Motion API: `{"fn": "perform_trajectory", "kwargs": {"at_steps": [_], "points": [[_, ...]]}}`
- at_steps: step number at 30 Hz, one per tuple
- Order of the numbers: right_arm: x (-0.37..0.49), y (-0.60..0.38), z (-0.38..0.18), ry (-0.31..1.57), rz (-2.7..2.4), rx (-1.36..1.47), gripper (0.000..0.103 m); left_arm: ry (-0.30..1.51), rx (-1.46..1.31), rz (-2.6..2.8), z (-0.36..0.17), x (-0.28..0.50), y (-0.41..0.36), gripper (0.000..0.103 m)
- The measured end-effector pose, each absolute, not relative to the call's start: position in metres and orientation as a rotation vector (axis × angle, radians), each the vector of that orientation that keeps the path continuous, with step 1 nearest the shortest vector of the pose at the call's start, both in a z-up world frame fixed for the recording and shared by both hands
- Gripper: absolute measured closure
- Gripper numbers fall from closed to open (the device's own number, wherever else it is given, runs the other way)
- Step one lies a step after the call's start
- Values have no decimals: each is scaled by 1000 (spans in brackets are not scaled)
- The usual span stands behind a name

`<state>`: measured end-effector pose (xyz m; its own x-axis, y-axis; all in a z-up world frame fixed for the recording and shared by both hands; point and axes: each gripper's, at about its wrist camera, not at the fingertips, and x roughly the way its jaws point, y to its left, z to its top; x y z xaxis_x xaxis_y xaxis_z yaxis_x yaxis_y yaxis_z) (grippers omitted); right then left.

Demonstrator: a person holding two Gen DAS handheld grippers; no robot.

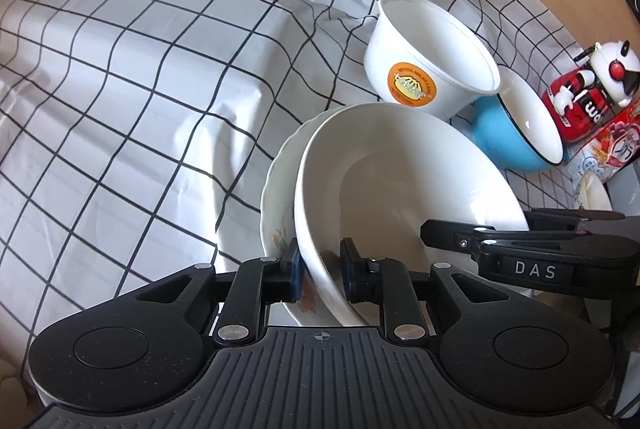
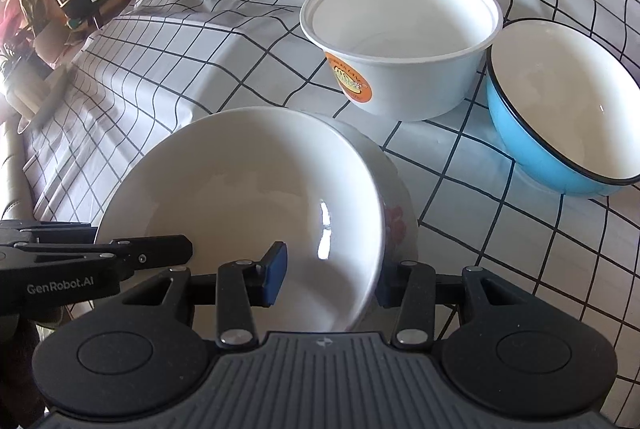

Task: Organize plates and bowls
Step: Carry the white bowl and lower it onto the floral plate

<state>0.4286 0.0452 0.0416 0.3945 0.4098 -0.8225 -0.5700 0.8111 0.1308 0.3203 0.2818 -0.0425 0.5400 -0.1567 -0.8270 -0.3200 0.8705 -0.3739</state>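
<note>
Jaws first: left gripper (image 1: 320,271) has its blue pads either side of two rims at once, the white bowl (image 1: 400,181) and the flowered plate (image 1: 276,197) under it. Left pad sits outside the plate edge, right pad inside the bowl wall, so it's clamped on the bowl+plate pair, gap narrow. Right gripper (image 2: 332,279) straddles the opposite edge of the same pair: left pad inside the bowl (image 2: 248,189), right finger outside, mostly hidden behind the rim and the plate (image 2: 396,197). Looks clamped too, but pad contact on the far side isn't visible, so that's a judgement.

Key relation: the stack lies directly fwd of both sets of jaws, tilted, held betw. the two grippers at opposite rims, neither hand nearer. Each gripper's finger shows in the other's view, crossing over the bowl. Both point steeply down at the checked cloth (image 1: 140,89).

Beyond the jaws, further fwd: the white tub with orange sticker (image 2: 400,45), and just beside it, rims about touching, the blue bowl (image 2: 560,109). Probably the stack must go down flat on the cloth short of those two, w/o knocking the tub.
</note>
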Motion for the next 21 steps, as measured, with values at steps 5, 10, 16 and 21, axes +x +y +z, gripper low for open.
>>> {"fn": "perform_trajectory", "kwargs": {"at_steps": [5, 10, 16, 21], "points": [[432, 47, 40, 987, 622, -166, 60, 1003, -553, 79, -41, 317, 289, 81], [435, 49, 40, 985, 612, -154, 61, 1014, -548, 66, -34, 316, 290, 77], [431, 47, 48, 943, 602, -164, 61, 1031, -490, 60, -28, 319, 287, 77], [427, 40, 57, 919, 599, -165, 61, 1024, -464, 81, -32, 328, 286, 78]]}}
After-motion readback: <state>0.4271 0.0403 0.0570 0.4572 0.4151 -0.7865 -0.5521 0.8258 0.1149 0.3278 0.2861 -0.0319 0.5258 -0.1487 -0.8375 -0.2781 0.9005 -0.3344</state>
